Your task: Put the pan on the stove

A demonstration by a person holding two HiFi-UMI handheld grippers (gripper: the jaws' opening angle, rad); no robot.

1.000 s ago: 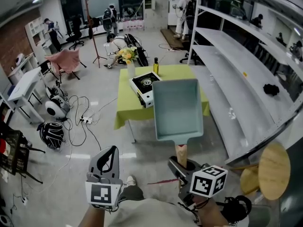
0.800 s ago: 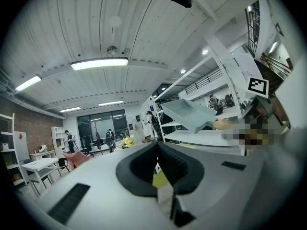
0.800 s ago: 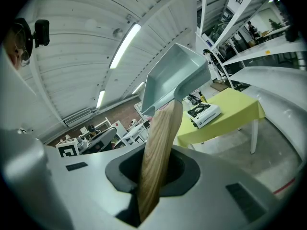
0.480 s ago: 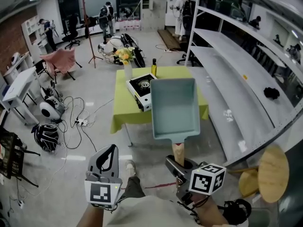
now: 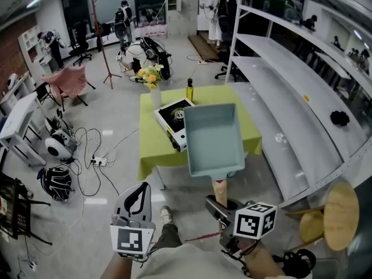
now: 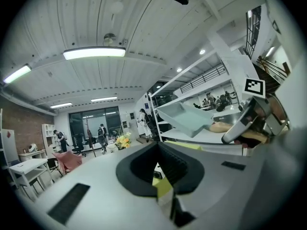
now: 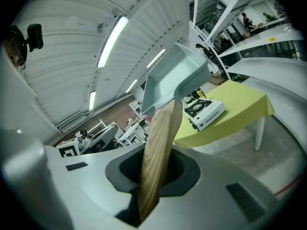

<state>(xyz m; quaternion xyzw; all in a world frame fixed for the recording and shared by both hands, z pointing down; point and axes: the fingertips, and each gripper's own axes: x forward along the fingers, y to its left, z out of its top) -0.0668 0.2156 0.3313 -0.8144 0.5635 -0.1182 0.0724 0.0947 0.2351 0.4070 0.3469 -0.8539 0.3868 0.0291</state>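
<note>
In a wide workshop, the left gripper [image 5: 137, 192] hangs closed and empty, the stove [image 5: 173, 116] sits bare on the yellow-green table [image 5: 152, 150] ahead, and the pan [image 5: 213, 138] is aloft, handle [image 5: 221, 191] clamped in the right gripper [image 5: 221, 203], yet to be set down.

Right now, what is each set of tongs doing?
Left tongs: closed, holding nothing.
Right tongs: closed on the wooden handle of the pan, which is held in the air.
</note>
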